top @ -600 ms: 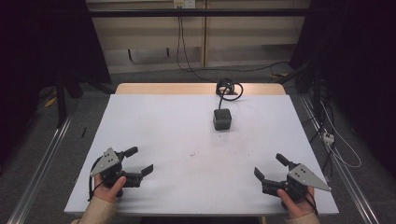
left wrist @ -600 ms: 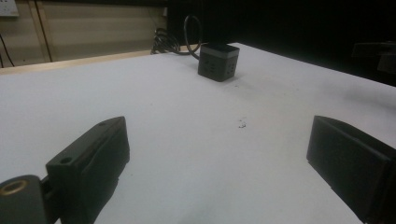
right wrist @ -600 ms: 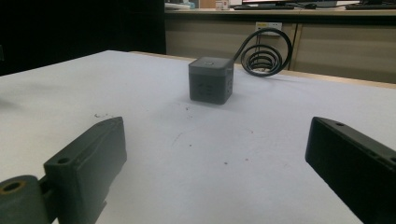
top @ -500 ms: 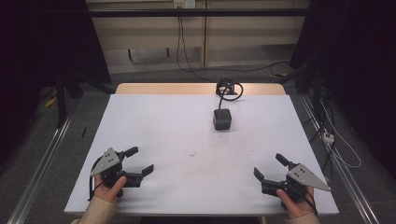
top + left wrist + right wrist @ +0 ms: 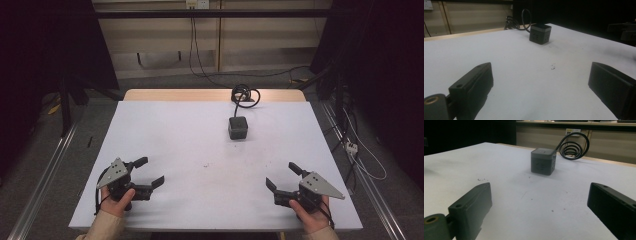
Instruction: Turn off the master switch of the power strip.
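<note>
In the high view a dark cube-shaped power block (image 5: 238,128) sits upright on the white table (image 5: 170,130), a little right of centre in the upper half of the frame, with nothing touching it. Its black cable (image 5: 245,94) lies coiled just behind it, at the table's far edge.

The left gripper (image 5: 146,171) rests low in the lower left of the frame, held in a hand (image 5: 119,199) that comes in from the bottom edge. Its jaws are spread wide with only bare table between them — the left gripper view shows the block (image 5: 540,33) well ahead, in the upper middle of that frame.

The right gripper (image 5: 282,176) sits in the lower right, held in the other hand (image 5: 309,212), its jaws likewise spread and gripping nothing. In the right gripper view the block (image 5: 543,161) stands upper centre, well apart from the jaws — the coiled cable (image 5: 573,147) behind it to the right.

Both grippers are well apart from the block and from each other.
</note>
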